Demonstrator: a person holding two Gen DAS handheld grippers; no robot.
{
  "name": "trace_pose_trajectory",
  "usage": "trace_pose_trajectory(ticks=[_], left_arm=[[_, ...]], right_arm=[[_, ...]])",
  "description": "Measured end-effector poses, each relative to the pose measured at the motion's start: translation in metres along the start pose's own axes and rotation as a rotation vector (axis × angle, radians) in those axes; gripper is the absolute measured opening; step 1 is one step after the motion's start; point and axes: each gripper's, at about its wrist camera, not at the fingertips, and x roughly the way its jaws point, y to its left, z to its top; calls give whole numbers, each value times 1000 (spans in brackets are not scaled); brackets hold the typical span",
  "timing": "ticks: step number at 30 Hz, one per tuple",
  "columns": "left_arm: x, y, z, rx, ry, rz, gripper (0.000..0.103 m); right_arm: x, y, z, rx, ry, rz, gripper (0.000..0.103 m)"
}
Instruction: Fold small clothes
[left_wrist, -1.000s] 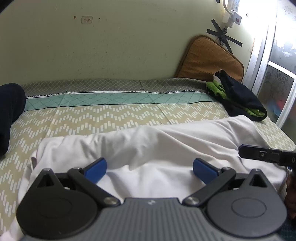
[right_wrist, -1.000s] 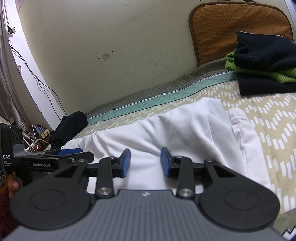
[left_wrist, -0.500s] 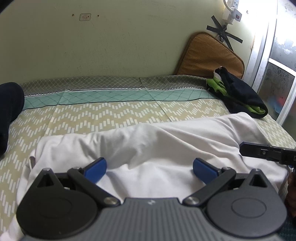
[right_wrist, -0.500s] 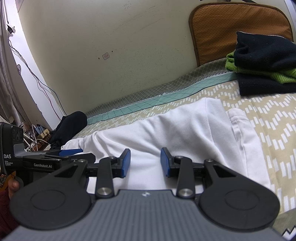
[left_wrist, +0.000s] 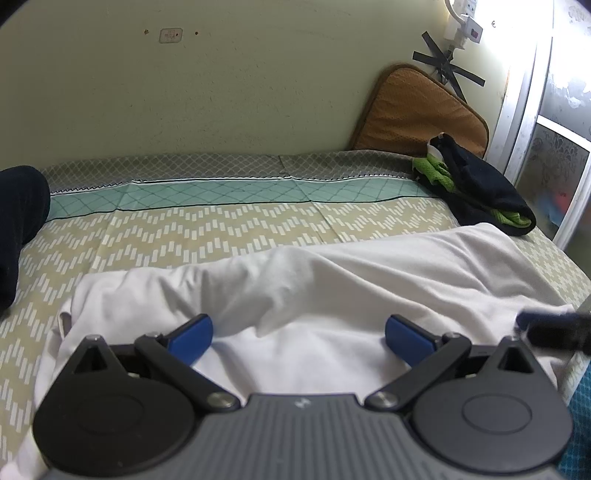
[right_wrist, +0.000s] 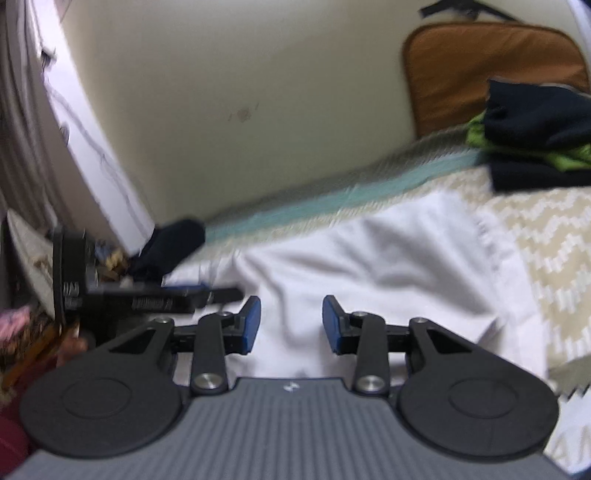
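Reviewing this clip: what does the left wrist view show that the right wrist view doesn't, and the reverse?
Only the left wrist view: the left gripper with jaws wide apart over the white garment, crossed black tape on the wall, and a bright window frame.

Only the right wrist view: the right gripper, open over the cloth, and floor clutter beside the bed.

Both: the garment, patterned bedsheet, brown cushion, and the folded dark and green pile.

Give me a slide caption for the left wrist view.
Open left hand-held gripper over a white garment on the bed.
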Motion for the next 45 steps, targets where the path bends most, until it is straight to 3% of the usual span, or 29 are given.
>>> trace_pose_trajectory(ticks=[2, 6, 9, 11, 13, 15, 17, 21, 23, 31, 32, 33, 34, 37, 40, 43, 45], left_arm=[[0, -1, 0, 3, 1, 4, 103], [-1, 1, 0, -3, -7, -4, 103], [-10, 7, 0, -45, -57, -31, 103], [-20, 12, -1, -70, -106, -66, 103], [-25, 15, -1, -90, -131, -104, 100], [-29, 17, -1, -105, -145, -151, 91], [-31, 16, -1, -103, -152, -173, 82], [-21, 9, -1, -78, -94, -163, 53], [-19, 6, -1, -69, -83, -162, 47], [-13, -5, -3, -11, -56, -123, 48], [-12, -7, -3, -1, -49, -120, 52], [-11, -10, -4, 15, -48, -116, 56], [-11, -13, -4, 34, -47, -110, 57], [-11, -19, -6, 69, -47, -93, 61], [-12, -16, -5, 49, -48, -112, 64], [-17, -8, -3, 12, -61, -141, 72], [-29, 6, 2, -67, -99, -186, 73]], right_arm=[[15, 2, -9, -20, 70, -45, 38], [11, 2, -6, -6, 59, -36, 39], [-17, -9, 6, 59, -30, 13, 41], [-41, -20, 11, 94, -110, -3, 47], [-63, -35, 16, 134, -179, -78, 60], [-74, -48, 17, 166, -199, -169, 62], [-80, -61, 14, 200, -187, -230, 64], [-77, -79, 9, 262, -138, -225, 71], [-67, -80, 8, 252, -102, -230, 72], [-38, -83, 12, 268, -53, -186, 73], [-36, -82, 12, 273, -51, -177, 72], [-32, -80, 11, 280, -46, -163, 60], [-27, -77, 11, 287, -26, -153, 40], [-20, -66, 13, 285, 3, -161, 22], [-33, -53, 24, 300, -45, -81, 19], [-40, -20, 44, 207, -81, -23, 18], [-37, 2, 56, 154, -82, 21, 17]])
